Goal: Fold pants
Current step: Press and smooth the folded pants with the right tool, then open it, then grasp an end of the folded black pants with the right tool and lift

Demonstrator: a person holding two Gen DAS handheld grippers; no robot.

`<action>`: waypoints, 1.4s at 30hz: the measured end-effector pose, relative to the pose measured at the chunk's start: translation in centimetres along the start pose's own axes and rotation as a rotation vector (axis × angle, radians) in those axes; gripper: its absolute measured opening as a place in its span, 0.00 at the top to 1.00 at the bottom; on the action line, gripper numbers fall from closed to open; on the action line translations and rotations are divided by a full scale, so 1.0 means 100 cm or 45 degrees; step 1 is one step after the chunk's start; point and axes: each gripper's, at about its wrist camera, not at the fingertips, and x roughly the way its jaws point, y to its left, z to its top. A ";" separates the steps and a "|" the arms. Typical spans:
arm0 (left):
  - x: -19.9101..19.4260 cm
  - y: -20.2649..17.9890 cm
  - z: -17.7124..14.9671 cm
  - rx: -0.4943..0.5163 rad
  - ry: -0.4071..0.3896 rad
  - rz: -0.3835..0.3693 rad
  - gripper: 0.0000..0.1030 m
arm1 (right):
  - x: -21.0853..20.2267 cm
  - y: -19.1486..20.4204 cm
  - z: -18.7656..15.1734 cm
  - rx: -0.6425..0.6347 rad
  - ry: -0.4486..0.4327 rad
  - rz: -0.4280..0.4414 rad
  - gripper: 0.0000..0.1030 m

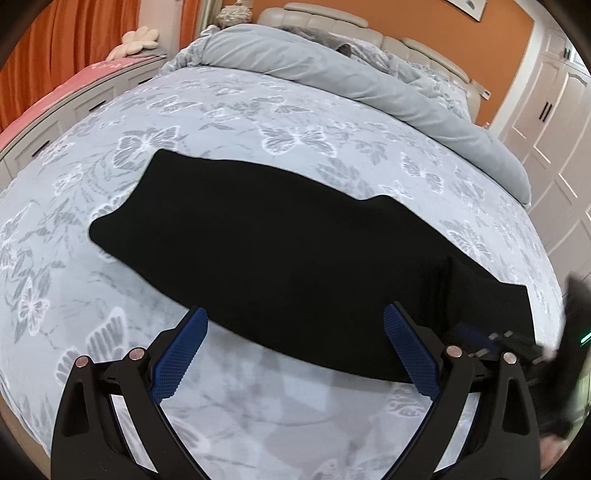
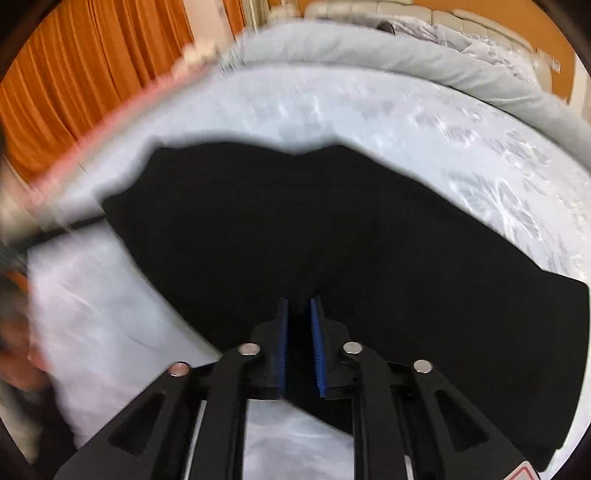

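Black pants (image 1: 280,254) lie flat across the butterfly-print bedspread (image 1: 229,110), folded lengthwise, one end at the far left and the other at the near right. My left gripper (image 1: 295,321) is open and empty, its blue pads wide apart just above the pants' near edge. The right gripper (image 1: 491,341) shows blurred at the pants' near right end. In the right wrist view the pants (image 2: 332,229) fill the middle, and my right gripper (image 2: 300,306) is nearly closed with black fabric between its blue pads. This view is motion-blurred.
A rolled grey duvet (image 1: 369,77) lies along the head of the bed before the padded headboard (image 1: 332,18). A pink-topped white bench (image 1: 55,99) and orange curtains (image 2: 92,55) stand on the left. White wardrobe doors (image 1: 554,110) are on the right.
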 end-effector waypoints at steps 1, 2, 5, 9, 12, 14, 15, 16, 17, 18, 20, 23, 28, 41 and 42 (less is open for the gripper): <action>0.000 0.004 0.000 -0.013 0.003 0.003 0.08 | -0.001 0.001 -0.004 -0.025 -0.028 -0.013 0.77; -0.001 0.012 0.001 -0.040 0.007 0.001 0.08 | -0.009 0.005 -0.006 -0.066 -0.054 -0.036 0.62; -0.005 0.023 0.002 -0.069 0.000 -0.008 0.08 | -0.032 0.011 -0.016 -0.163 -0.160 -0.106 0.32; -0.011 0.028 0.000 -0.048 -0.020 0.010 0.08 | -0.017 0.013 -0.019 -0.195 -0.104 -0.092 0.37; -0.010 0.028 -0.004 -0.037 -0.008 0.014 0.08 | 0.008 0.014 -0.015 -0.214 -0.058 -0.164 0.76; -0.011 0.029 -0.005 -0.032 -0.004 0.017 0.08 | 0.005 0.010 -0.003 -0.142 -0.080 -0.131 0.87; -0.012 0.030 -0.005 -0.032 -0.008 0.017 0.08 | 0.000 0.009 0.005 -0.103 -0.112 -0.121 0.87; -0.012 0.030 -0.005 -0.033 -0.011 0.018 0.08 | -0.005 0.010 0.011 -0.070 -0.148 -0.117 0.87; -0.012 0.031 -0.005 -0.035 -0.014 0.017 0.08 | -0.015 0.010 0.021 -0.021 -0.201 -0.104 0.87; -0.013 0.033 -0.004 -0.041 -0.016 0.016 0.08 | -0.021 0.011 0.029 0.010 -0.241 -0.077 0.87; -0.011 0.034 -0.002 -0.052 -0.011 0.011 0.08 | -0.024 0.019 0.044 0.027 -0.288 -0.013 0.87; -0.007 0.034 -0.001 -0.051 0.001 0.007 0.08 | 0.027 0.031 0.044 -0.007 -0.108 -0.003 0.79; -0.003 0.046 0.005 -0.100 0.014 -0.001 0.08 | 0.018 0.031 0.037 -0.057 -0.091 -0.025 0.65; -0.009 0.054 0.005 -0.153 0.002 -0.010 0.08 | -0.133 -0.160 -0.064 0.396 -0.186 -0.341 0.62; -0.007 0.046 0.003 -0.138 0.013 -0.027 0.08 | -0.131 -0.150 -0.069 0.282 -0.178 -0.351 0.62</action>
